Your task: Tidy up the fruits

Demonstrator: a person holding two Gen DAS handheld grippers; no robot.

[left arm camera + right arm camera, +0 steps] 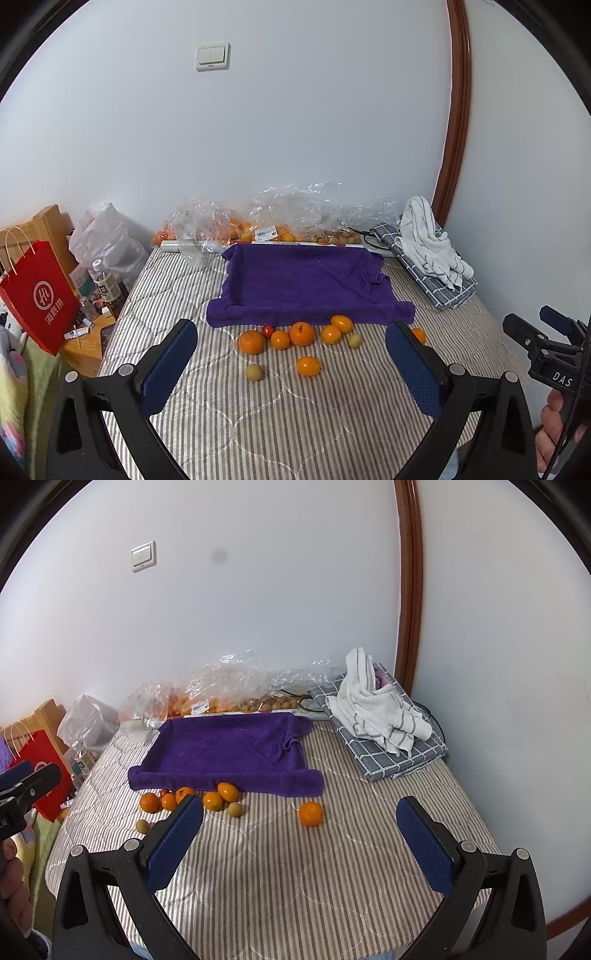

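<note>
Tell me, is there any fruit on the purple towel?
No, the purple towel is bare; the oranges and other small fruits lie on the striped bedcover in front of it.

The bed (332,413) wears a quilted, matt striped cloth. At mid-frame a purple towel (306,280) looks soft and napped. The oranges (301,333) have glossy, faintly dimpled skin. Behind them, crinkled clear plastic bags (291,206) shine. At right, a white terry towel (428,240) lies on checked woven cloth (443,291). At left, a smooth red paper bag (38,299). The left tongs (291,369) carry matt black plastic arms, textured blue pads (168,369) and metal rivets.
</note>
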